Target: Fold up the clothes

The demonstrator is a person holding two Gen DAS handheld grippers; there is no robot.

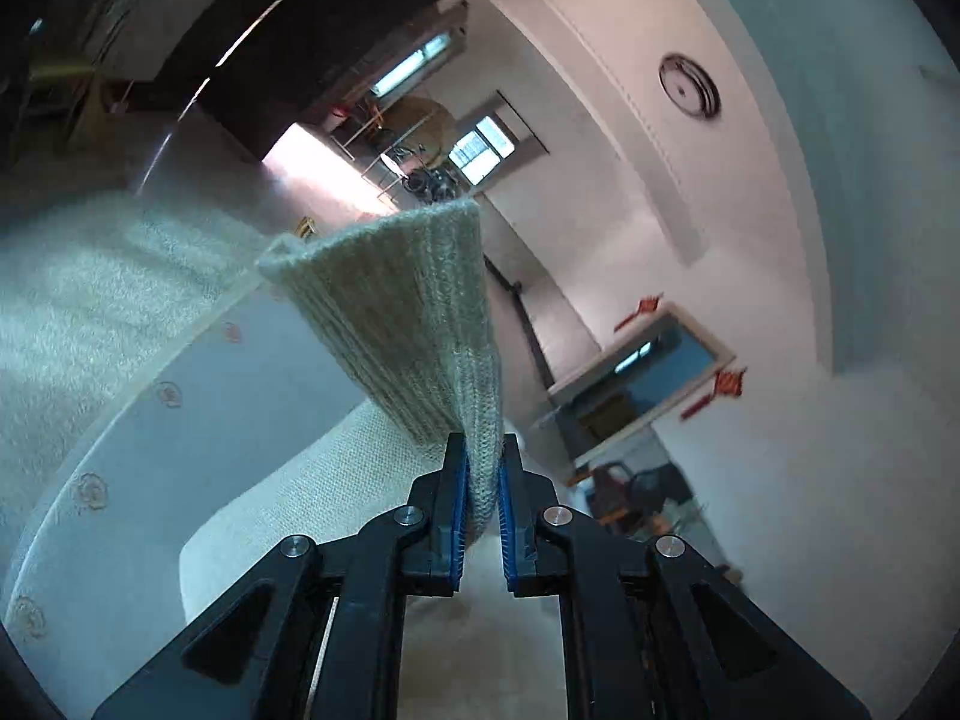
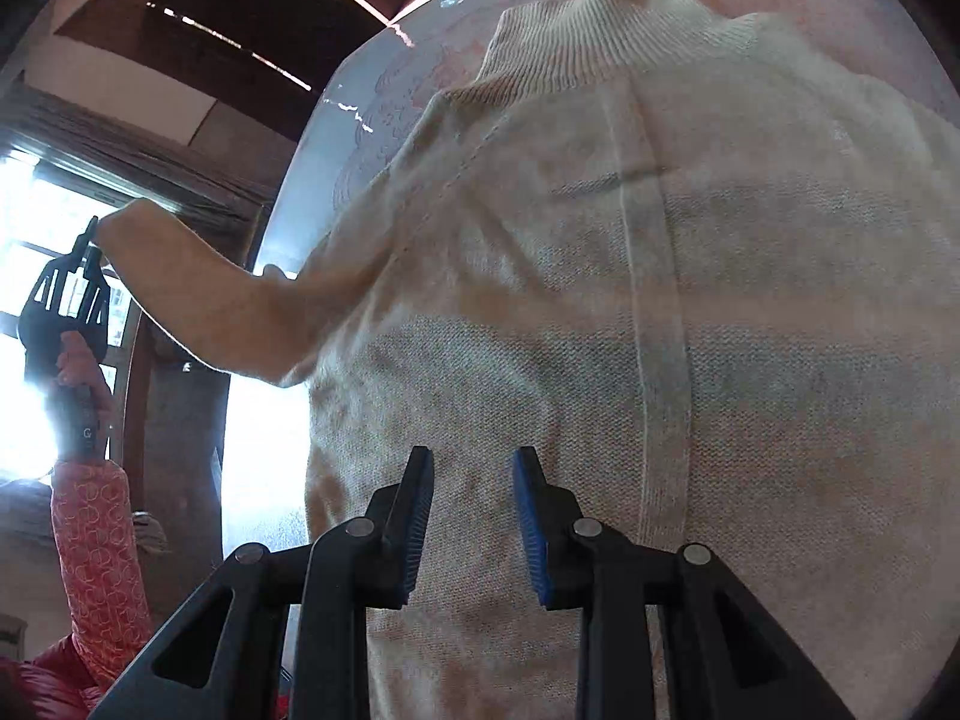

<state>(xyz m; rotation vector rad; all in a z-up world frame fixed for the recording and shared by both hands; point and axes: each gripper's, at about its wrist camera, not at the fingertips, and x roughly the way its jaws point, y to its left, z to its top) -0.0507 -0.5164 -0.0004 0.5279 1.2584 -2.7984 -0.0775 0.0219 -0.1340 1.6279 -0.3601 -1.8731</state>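
cream ribbed-knit sweater (image 2: 600,300), black gripper (image 2: 471,522) with blue pads (image 2: 531,528), orange patterned sleeve (image 2: 96,540)

sweater (image 2: 540,276): cream knit wool, matt, fuzzy, ribbed cuff and collar | hand-held gripper (image 1: 483,468): matt black plastic, ridged blue rubber pads, bright metal pins | counter (image 1: 180,396): smooth, glossy, pale, printed pattern

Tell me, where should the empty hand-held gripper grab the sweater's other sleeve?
That other sleeve is not in view, so I can only guess. Copy the left hand-held gripper: it pinches the ribbed cuff, the sleeve's thin free end, and lifts it off the sweater. The right hand-held gripper hovers open over the body. Probably come from the sweater's outer side and slip one finger under the cuff.
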